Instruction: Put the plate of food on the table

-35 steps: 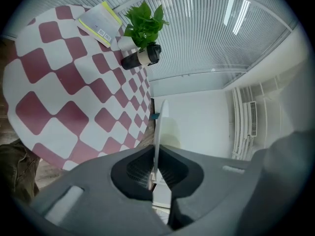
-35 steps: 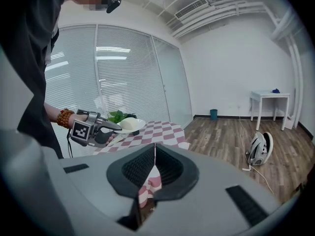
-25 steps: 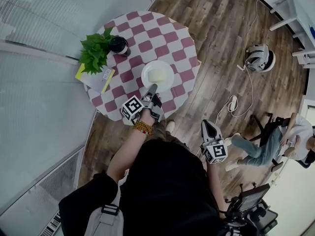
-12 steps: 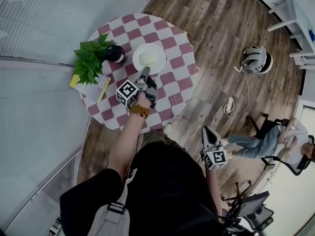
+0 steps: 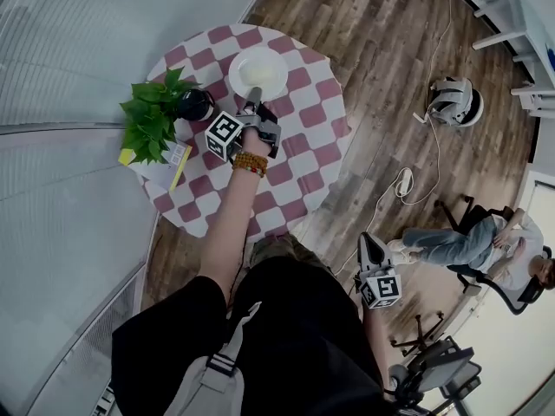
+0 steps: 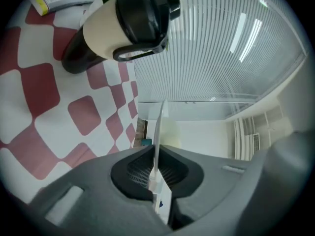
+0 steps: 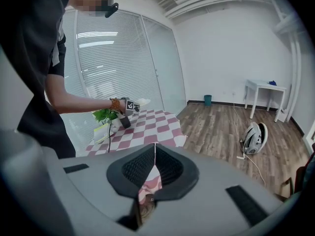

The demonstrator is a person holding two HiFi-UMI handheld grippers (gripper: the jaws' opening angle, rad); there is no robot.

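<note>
Left gripper (image 5: 253,104) jaws pinch the plate (image 5: 279,68) rim, upper centre: stiff, breakable, likely tips edge-held. Right gripper (image 5: 368,246) jaws closed, empty.

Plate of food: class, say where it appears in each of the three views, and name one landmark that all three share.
Head view: the plate of food is at upper centre, over the red-and-white checked tablecloth.
Left gripper view: lower centre, edge-on, a thin white rim clamped in the left hand-held gripper.
Right gripper view: small, left of centre.
Shared landmark: the checked tablecloth, at left in the left gripper view and at centre in the right gripper view.
</note>
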